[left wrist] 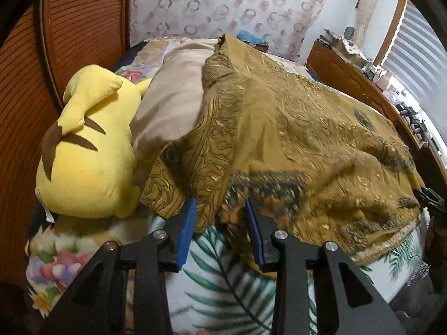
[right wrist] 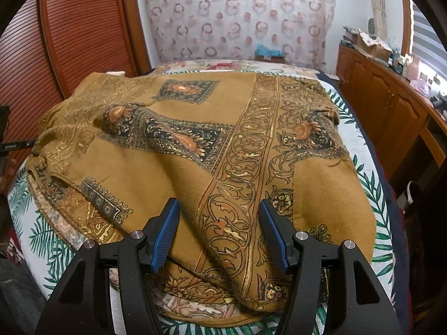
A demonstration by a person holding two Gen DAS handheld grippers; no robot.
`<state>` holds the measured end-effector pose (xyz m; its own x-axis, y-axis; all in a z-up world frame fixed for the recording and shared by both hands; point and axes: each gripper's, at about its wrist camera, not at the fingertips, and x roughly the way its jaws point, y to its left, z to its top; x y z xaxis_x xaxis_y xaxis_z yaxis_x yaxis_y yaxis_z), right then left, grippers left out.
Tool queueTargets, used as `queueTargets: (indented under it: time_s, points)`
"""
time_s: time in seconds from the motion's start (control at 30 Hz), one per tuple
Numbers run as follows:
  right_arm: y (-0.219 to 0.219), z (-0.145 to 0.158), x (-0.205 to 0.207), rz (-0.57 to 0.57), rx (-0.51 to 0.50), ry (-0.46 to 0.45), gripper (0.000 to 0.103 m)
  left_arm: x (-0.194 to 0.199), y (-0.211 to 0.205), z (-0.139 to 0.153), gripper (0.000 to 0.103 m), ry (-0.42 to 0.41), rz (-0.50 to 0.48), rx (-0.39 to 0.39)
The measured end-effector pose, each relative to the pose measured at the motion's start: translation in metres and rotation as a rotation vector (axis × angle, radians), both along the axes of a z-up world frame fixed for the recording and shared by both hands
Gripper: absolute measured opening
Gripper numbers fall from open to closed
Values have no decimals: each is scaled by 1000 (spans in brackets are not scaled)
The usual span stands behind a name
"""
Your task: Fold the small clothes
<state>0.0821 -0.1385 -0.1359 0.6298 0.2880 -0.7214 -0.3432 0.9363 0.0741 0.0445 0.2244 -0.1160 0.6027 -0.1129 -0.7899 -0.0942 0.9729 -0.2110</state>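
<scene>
The cloth (right wrist: 195,150) lies bunched on the bed (right wrist: 363,150). My left gripper (left wrist: 220,209) and right gripper (right wrist: 218,217) are both spread at its near edge. Risk: pinching several layers, or dragging cloth into the plush (left wrist: 89,150) at left.

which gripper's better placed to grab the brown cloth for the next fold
Left. The left gripper already straddles a hanging edge of the brown cloth. The right gripper hovers open over its flat middle.

A home bedroom: a bed (right wrist: 360,150) with palm-leaf sheets, a yellow plush toy (left wrist: 86,150), a louvred wooden wardrobe door (right wrist: 81,28), a circle-patterned curtain (right wrist: 237,14) and a cluttered wooden dresser (right wrist: 385,95).
</scene>
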Motion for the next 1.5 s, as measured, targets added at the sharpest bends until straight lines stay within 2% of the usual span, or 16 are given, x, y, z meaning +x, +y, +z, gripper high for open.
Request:
queueTargets:
  time_s: [0.1, 0.17, 0.33, 0.47, 0.6, 0.9, 0.97, 1.03, 1.13, 1.33, 1.5]
  points:
    - [0, 0, 0, 0, 2, -1, 60, -10, -2, 2, 34, 1, 22, -1]
    - [0, 0, 0, 0, 2, -1, 60, -21, -3, 4, 34, -14, 36, -32]
    - [0, 1, 0, 0, 2, 0, 60, -33, 1, -1, 34, -29, 62, -129]
    - [0, 0, 0, 0, 2, 0, 60, -26, 3, -5, 34, -43, 98, -194]
    - [0, 1, 0, -1, 2, 0, 60, -17, 6, -8, 34, -56, 116, -301]
    - [0, 1, 0, 0, 2, 0, 60, 0, 2, -8, 34, -78, 143, -255]
    - [0, 1, 0, 1, 4, 1, 60, 2, 5, -11, 24, -85, 150, -266]
    - [-1, 0, 0, 1, 9, 2, 60, 5, 7, -15, 7, -89, 142, -273]
    - [-1, -1, 0, 0, 8, 3, 60, 4, 3, -11, 0, -123, 129, -253]
    - [-1, -2, 0, 0, 15, 3, 60, 6, -29, 36, 0, -255, 41, -170]
    - [-5, -2, 0, -10, 30, 0, 60, 26, -73, 75, 0, -340, -85, -159]
